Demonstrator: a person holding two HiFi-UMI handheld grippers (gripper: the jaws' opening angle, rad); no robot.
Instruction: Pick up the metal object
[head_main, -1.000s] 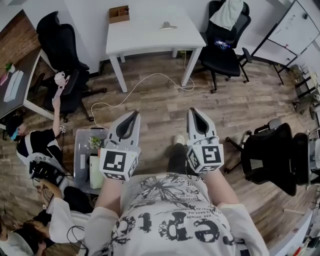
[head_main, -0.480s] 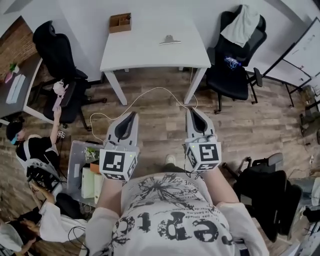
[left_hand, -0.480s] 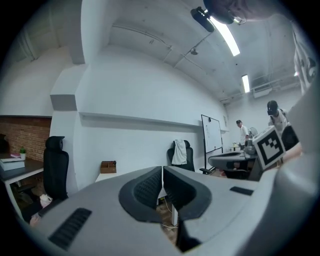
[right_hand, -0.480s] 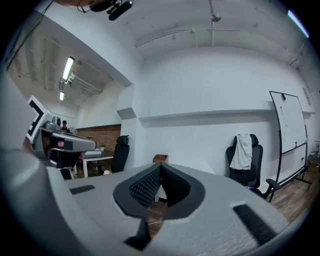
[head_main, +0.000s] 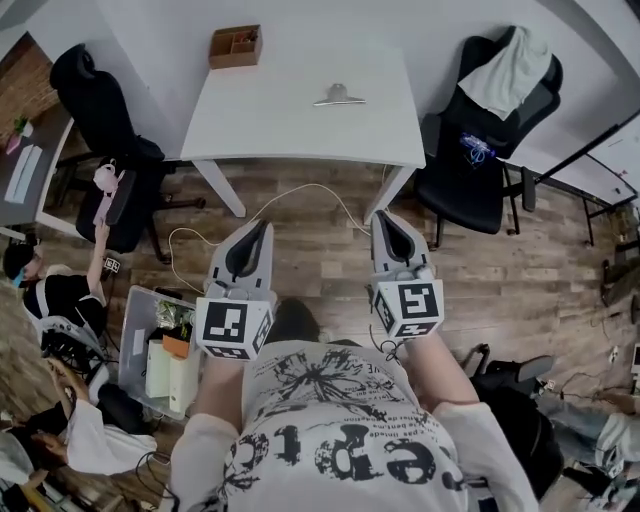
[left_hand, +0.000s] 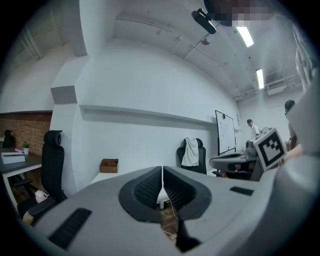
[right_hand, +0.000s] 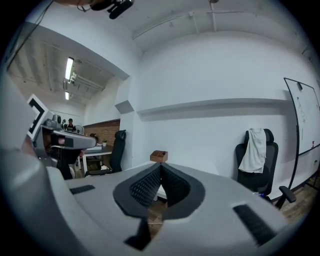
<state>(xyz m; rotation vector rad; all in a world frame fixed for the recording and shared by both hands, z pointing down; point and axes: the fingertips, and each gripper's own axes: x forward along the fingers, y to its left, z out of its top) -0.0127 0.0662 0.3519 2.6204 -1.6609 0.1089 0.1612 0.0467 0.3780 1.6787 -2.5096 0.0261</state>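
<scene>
Grippers first, two of them, held level at waist height and pointing to 12 o'clock. The left gripper (head_main: 264, 228) has its jaws pressed together with nothing between them, and the right gripper (head_main: 384, 220) is closed and empty too. Each carries one marker cube at its rear end. Wooden floor (head_main: 300, 215) stretches ahead of the tips up to the near edge of the one white table (head_main: 290, 120). One white cable (head_main: 262, 199) loops across that strip and passes between the table's two front legs. At 9 o'clock, low on the floor, sits one clear bin (head_main: 133, 340), with a seated person (head_main: 48, 293) just beyond it. The single metal object (head_main: 339, 96) lies on the table at 12 o'clock, a little right of the middle. It is well apart from both grippers and has bare tabletop on every side. One wooden box (head_main: 235, 47) stands at the table's far left corner, at 11 o'clock. Two black chairs flank the table: one chair (head_main: 95, 95) at 10 o'clock, and one draped chair (head_main: 480, 150) with a pale cloth over its back at 2 o'clock, close to the table's right edge.
</scene>
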